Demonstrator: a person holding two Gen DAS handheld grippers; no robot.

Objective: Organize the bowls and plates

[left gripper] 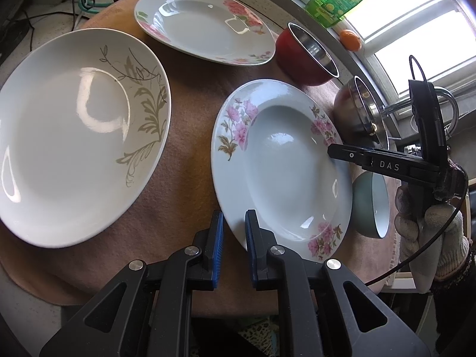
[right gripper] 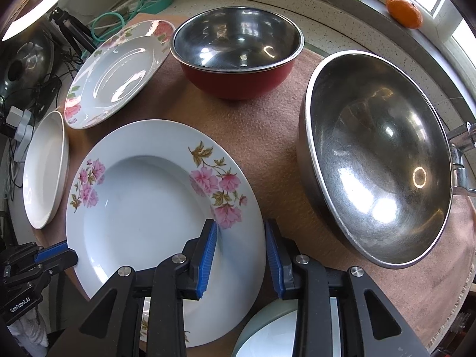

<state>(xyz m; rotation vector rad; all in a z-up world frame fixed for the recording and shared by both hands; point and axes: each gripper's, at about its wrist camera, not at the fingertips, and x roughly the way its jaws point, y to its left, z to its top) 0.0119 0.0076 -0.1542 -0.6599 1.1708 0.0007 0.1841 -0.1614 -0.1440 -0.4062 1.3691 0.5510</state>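
Holding a gripper in each hand, you have both of them at the plate with pink flowers [right gripper: 142, 208], which lies flat on the brown mat [right gripper: 267, 136] in the middle of the bench. Your left gripper [left gripper: 234, 232] sits at the near edge of this plate. Its blue pads [left gripper: 219, 232] are close together, clenched on the rim. Your right gripper [right gripper: 241, 255] points down over the other side of the same plate. Its jaws are opening, and the rim lies between the two blue pads with a gap, so this gripper has released the plate.

Near the plate on the left is a big white plate with a grey leaf pattern [left gripper: 80, 136]. Behind it lies a plate with red and pink flowers [left gripper: 205, 23]. A red bowl [right gripper: 238, 56] with a shiny inside stands at the back. A large steel bowl [right gripper: 377, 160] stands on the right, well apart from the flower plate. A small pale green bowl [left gripper: 372, 205] sits just beside the flower plate, under your right gripper. Your right hand wears a knitted glove [left gripper: 431, 232]. An orange [right gripper: 404, 10] rests on the window sill.
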